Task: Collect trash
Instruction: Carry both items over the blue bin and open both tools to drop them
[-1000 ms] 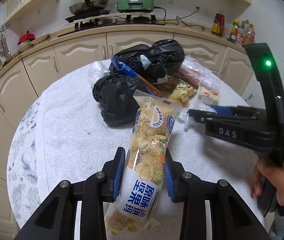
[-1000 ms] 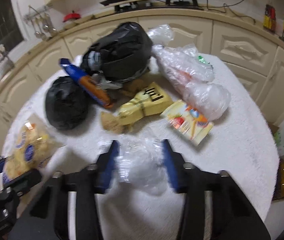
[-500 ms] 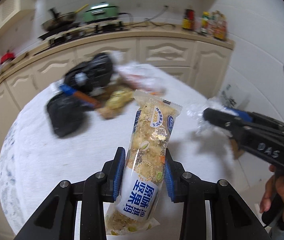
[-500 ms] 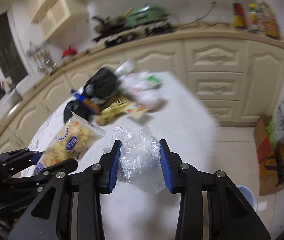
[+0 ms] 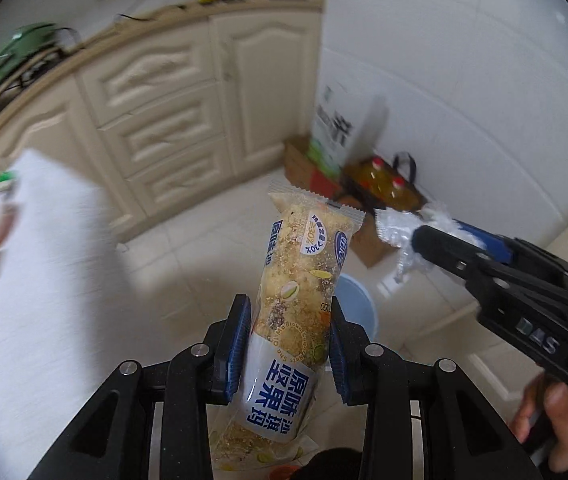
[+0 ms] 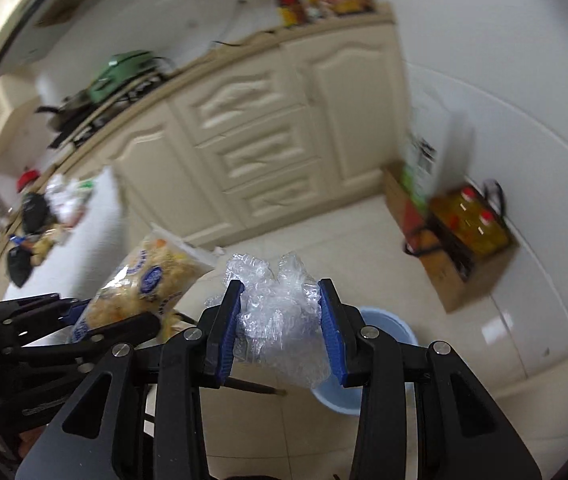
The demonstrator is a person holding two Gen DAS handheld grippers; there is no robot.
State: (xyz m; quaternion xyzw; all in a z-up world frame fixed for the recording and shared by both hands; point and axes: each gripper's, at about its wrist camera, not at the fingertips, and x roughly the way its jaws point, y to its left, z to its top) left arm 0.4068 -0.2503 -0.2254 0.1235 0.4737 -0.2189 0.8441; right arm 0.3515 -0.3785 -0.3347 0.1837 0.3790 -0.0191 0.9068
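My left gripper (image 5: 289, 316) is shut on a long snack packet (image 5: 299, 300) with a blue and white label. It holds the packet upright over the floor. My right gripper (image 6: 280, 312) is shut on a crumpled clear plastic wrap (image 6: 280, 316). A light blue bin (image 6: 387, 332) stands on the tiled floor just beyond and below both grippers; it shows behind the packet in the left wrist view (image 5: 357, 308). The right gripper (image 5: 419, 236) with its plastic is to the right in the left view. The packet (image 6: 144, 284) shows to the left in the right view.
The white table (image 5: 36, 280) with leftover bags and wrappers (image 6: 40, 220) lies to the left. Cream cabinets (image 6: 268, 148) stand behind. A cardboard box with oil bottles (image 6: 467, 232) and a white carton (image 5: 335, 136) sit on the floor by the white wall.
Both grippers have swung right, away from the table and its trash pile, carrying the packet and the plastic. The floor, the blue bin and the wall have come into view.
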